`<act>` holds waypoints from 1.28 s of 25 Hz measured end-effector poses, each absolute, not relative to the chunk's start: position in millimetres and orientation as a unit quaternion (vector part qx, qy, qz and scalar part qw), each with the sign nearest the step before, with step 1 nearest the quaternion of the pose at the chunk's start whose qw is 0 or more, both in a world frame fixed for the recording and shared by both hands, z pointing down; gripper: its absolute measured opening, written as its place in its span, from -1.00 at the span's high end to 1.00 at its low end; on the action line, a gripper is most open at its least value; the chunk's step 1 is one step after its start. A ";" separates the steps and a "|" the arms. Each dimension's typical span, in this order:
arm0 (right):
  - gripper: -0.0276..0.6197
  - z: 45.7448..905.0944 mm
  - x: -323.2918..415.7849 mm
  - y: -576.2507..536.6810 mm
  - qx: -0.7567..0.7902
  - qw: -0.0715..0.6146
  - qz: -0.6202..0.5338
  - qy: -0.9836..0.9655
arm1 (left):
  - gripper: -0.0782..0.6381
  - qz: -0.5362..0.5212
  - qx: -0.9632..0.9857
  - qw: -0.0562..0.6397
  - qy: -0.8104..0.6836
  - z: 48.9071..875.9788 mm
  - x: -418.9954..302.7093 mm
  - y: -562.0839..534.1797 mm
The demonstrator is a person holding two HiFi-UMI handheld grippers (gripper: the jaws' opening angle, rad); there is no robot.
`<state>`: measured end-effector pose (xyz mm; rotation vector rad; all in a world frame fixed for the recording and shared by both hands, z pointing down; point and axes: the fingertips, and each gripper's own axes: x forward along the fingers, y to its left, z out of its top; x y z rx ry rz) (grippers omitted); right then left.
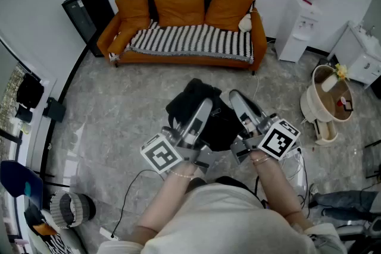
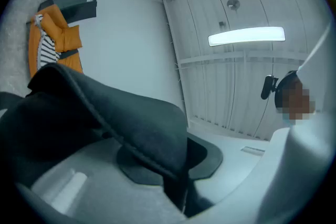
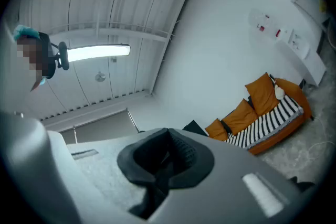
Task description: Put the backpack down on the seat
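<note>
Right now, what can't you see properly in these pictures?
- Head view: the left gripper and right gripper cover much of the backpack; its straps are hidden.
- Left gripper view: backpack fabric hides most of the sofa.
- Head view: the white thing on the sofa is too small to name.

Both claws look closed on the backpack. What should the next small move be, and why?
Probably step forward toward the sofa: the left claw and right claw each pinch the backpack, which is held over the floor, well short of that seat.
</note>
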<state>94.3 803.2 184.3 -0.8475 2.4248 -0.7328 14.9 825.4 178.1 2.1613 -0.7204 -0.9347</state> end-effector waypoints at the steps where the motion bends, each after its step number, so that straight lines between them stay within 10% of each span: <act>1: 0.91 185.5 95.2 802.1 -0.308 0.236 -0.271 0.881 | 0.60 -0.356 0.827 0.332 -0.282 179.5 12.0 823.7; 32: 0.91 231.8 138.3 791.6 -0.237 0.296 -0.410 0.830 | 0.60 -0.369 0.788 0.337 -0.360 219.9 29.5 793.6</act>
